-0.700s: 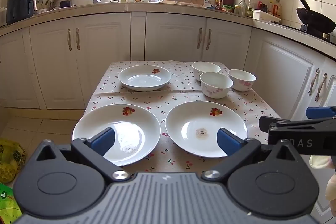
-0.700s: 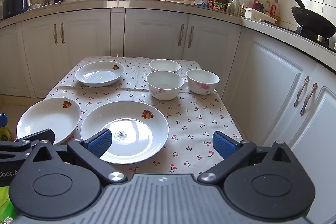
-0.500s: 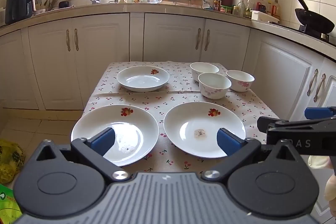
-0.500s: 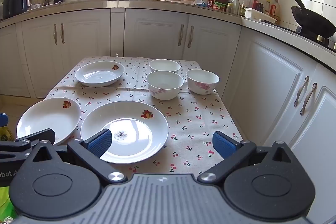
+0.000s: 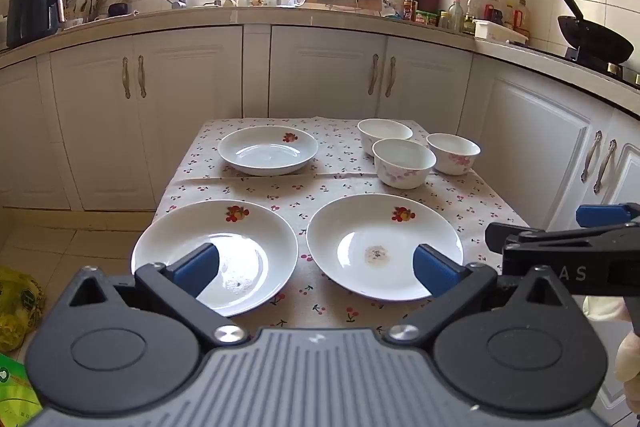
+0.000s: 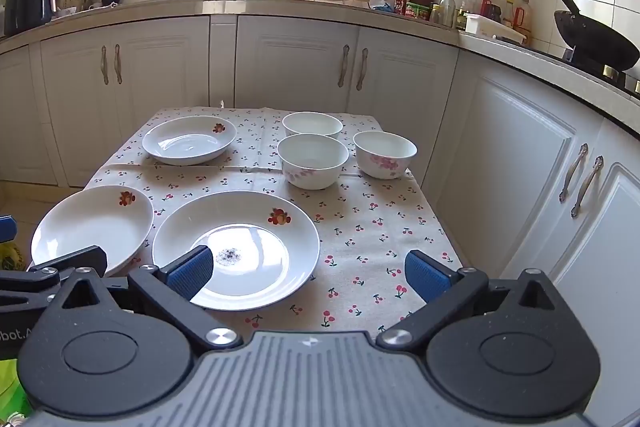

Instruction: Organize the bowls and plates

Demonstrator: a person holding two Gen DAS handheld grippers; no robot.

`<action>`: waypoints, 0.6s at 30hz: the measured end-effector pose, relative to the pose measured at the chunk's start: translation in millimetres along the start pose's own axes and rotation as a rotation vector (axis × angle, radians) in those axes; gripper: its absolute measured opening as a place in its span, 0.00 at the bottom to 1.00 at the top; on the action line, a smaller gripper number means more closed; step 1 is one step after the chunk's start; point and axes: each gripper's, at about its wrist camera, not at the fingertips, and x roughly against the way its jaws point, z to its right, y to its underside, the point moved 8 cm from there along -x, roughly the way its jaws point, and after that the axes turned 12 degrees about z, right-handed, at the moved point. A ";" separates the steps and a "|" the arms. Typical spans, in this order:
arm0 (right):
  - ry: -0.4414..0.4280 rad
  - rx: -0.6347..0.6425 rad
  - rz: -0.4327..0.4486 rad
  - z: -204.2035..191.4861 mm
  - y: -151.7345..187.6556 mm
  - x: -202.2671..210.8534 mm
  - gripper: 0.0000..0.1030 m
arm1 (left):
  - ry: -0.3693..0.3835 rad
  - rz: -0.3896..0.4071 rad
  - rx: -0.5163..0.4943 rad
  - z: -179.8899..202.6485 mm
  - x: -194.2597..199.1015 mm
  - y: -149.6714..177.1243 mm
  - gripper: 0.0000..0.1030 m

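1. My left gripper (image 5: 316, 267) hangs spread wide and empty, above two near plates (image 5: 216, 255).
2. My right gripper (image 6: 308, 275) likewise, gripping nothing.
3. Three bowls (image 6: 312, 161) cluster far right; a third plate (image 6: 190, 139) sits far left.

Three plates (image 5: 268, 150) on the cherry-print tablecloth (image 5: 344, 187); three bowls (image 5: 403, 163) beside them; two tools (image 5: 316, 267).

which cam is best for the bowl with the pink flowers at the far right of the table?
Right wrist. There the pink-flowered bowl sits closer to the middle of the frame and larger, with its whole rim and its flower print clear. The left wrist view also shows it whole, but smaller and further off to the right.
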 end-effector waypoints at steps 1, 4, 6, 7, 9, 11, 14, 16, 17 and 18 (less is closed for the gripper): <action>0.000 0.000 0.001 0.1 0.0 0.1 1.00 | 0.000 0.001 -0.001 0.6 0.3 0.2 0.99; -0.001 -0.003 0.000 0.0 0.0 0.0 1.00 | 0.000 0.002 -0.003 0.5 0.6 -0.1 0.99; 0.002 -0.002 0.001 0.0 -0.3 0.3 1.00 | 0.000 0.002 -0.002 1.0 0.7 -0.3 0.99; 0.002 -0.002 0.001 -0.2 -0.2 0.4 1.00 | 0.000 0.003 -0.001 0.6 0.8 -0.4 0.99; 0.003 -0.002 0.002 -0.3 -0.4 0.4 1.00 | 0.000 0.004 -0.003 1.2 1.0 -1.0 0.99; 0.003 -0.002 0.000 0.1 -0.7 0.4 1.00 | 0.002 0.006 -0.004 1.9 2.1 -1.4 0.99; 0.004 0.000 0.001 0.3 -1.0 0.9 1.00 | 0.002 0.007 -0.005 1.9 2.6 -1.7 0.99; 0.003 0.000 0.001 0.3 -0.9 1.0 1.00 | 0.004 0.008 -0.004 1.9 2.9 -1.8 0.99; 0.004 0.000 0.002 0.4 -0.9 1.1 1.00 | 0.003 0.009 -0.005 1.8 3.0 -1.6 0.99; 0.005 0.000 0.003 0.3 -1.1 1.1 1.00 | 0.003 0.009 -0.005 1.7 3.2 -1.3 0.99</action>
